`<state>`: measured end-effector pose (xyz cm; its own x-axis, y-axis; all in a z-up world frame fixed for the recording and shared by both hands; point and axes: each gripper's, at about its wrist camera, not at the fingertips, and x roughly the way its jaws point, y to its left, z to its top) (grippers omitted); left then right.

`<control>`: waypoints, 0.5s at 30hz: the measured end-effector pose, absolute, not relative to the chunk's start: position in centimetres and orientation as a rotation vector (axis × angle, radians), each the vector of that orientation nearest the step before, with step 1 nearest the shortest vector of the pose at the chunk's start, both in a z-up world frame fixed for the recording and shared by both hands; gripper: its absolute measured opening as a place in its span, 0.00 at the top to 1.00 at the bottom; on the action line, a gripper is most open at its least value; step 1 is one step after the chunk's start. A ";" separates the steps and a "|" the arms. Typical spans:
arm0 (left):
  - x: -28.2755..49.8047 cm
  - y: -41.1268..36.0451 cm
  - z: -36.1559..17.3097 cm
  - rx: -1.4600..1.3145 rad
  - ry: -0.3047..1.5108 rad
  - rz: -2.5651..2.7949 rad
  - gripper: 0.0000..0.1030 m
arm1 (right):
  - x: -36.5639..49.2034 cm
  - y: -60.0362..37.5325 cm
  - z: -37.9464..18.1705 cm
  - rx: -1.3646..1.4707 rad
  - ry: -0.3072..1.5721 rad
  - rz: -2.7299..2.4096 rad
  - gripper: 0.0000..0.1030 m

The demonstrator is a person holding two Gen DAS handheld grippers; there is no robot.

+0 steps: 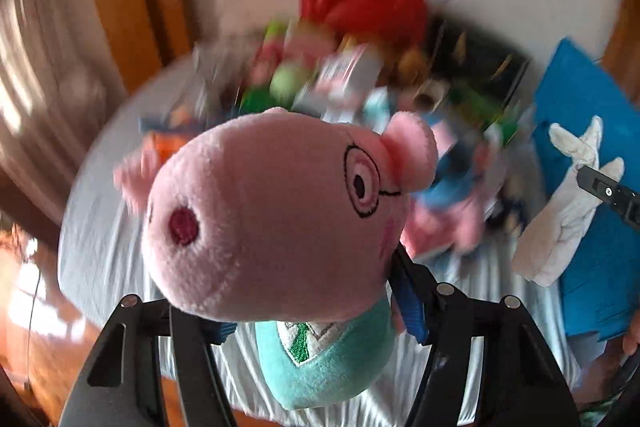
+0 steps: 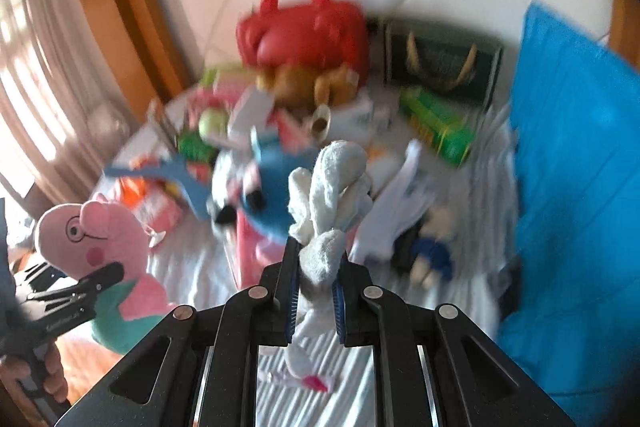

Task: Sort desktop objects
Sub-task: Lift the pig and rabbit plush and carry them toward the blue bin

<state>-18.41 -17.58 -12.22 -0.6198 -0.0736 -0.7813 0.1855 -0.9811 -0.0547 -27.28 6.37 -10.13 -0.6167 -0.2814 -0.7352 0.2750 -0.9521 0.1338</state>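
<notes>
Honestly, my left tongs (image 1: 304,311) worry me most: they pinch the pink pig plush (image 1: 272,219) only low down, at the neck under its big head, and that head leans well forward of the pads. From the right wrist view the near finger lies just across the pig's chin, so the hold looks shallow; a quick swing could tip the head and let the toy slide out onto the pale cloth (image 1: 104,239) over the table.

My right tongs (image 2: 314,291) are pressed nearly together on a white glove (image 2: 332,187), gripping its lower part while its fingers stand up loose above. The cloth is soft and thin, so it may creep through the blue pads if I jerk.

Further out, the pile of toys and boxes sits crowded below the red bag (image 2: 308,27), with a blue plush (image 2: 276,187) close beneath the glove. I judge that a dangling glove tip or the pig's teal body could snag something there. The blue sheet (image 2: 580,187) lies to the right.
</notes>
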 end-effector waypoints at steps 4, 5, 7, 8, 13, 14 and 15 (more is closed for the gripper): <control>-19.6 -15.0 -7.1 1.140 0.149 -2.877 0.39 | -26.1 8.3 -4.2 1.031 -0.028 -2.685 0.86; -19.9 -14.2 -6.0 1.118 0.147 -2.921 0.39 | -25.8 9.0 -2.9 0.999 -0.033 -2.713 0.86; -20.6 -12.1 -3.6 1.072 0.127 -3.008 0.39 | -25.1 10.7 0.4 0.929 -0.037 -2.792 0.86; -20.9 -11.0 -2.6 1.047 0.110 -3.047 0.39 | -24.8 11.3 1.4 0.909 -0.033 -2.820 0.86; -22.8 -4.1 2.8 0.934 0.040 -3.231 0.39 | -23.3 16.5 6.8 0.808 -0.010 -3.014 0.86; -23.1 -2.7 3.7 0.920 0.031 -3.265 0.39 | -23.2 17.6 7.5 0.798 -0.005 -3.045 0.86; -23.5 -0.8 4.8 0.911 0.018 -3.304 0.39 | -23.0 18.8 8.2 0.791 -0.001 -3.078 0.86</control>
<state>-23.50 -0.84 4.76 -0.8211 0.2746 -0.5003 -0.2692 -0.9593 -0.0848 -23.02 18.81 8.18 -0.8755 0.0347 -0.4820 -0.0350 -0.9994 -0.0082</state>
